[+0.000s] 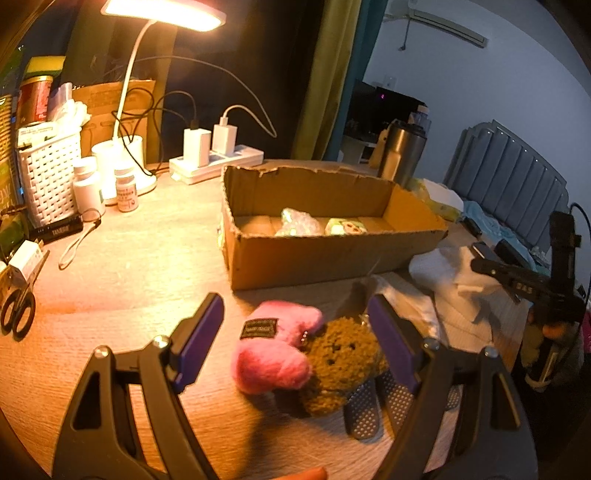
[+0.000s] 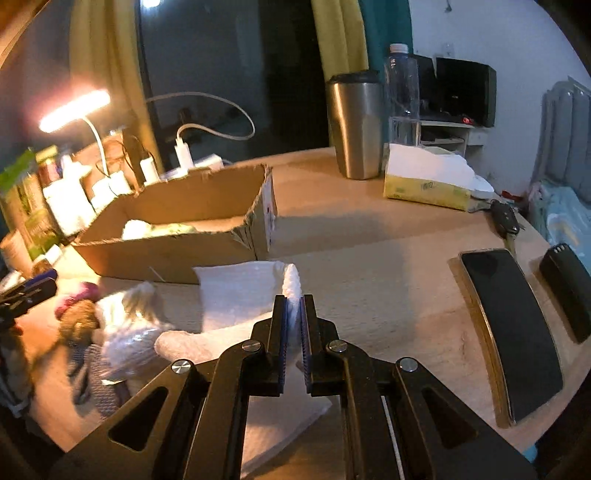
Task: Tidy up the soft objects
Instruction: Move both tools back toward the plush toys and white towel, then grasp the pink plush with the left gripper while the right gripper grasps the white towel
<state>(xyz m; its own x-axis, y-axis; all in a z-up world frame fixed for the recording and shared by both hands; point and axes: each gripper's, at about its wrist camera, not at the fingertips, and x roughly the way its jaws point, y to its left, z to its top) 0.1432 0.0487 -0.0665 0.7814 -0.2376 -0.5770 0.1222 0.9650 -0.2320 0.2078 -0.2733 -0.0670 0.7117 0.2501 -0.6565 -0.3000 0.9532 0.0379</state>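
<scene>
A pink plush and a brown fuzzy bear lie together on the wooden desk, between the fingers of my open left gripper. Blue dotted fabric lies under the bear. An open cardboard box behind them holds two pale soft items. My right gripper is shut on the edge of a white cloth lying on the desk in front of the box. The right gripper also shows in the left wrist view. A clear plastic-wrapped item lies left of the cloth.
A lit desk lamp, power strip, white basket, pill bottles and scissors stand at the left. A steel tumbler, tissue pack, car key and phone sit at the right.
</scene>
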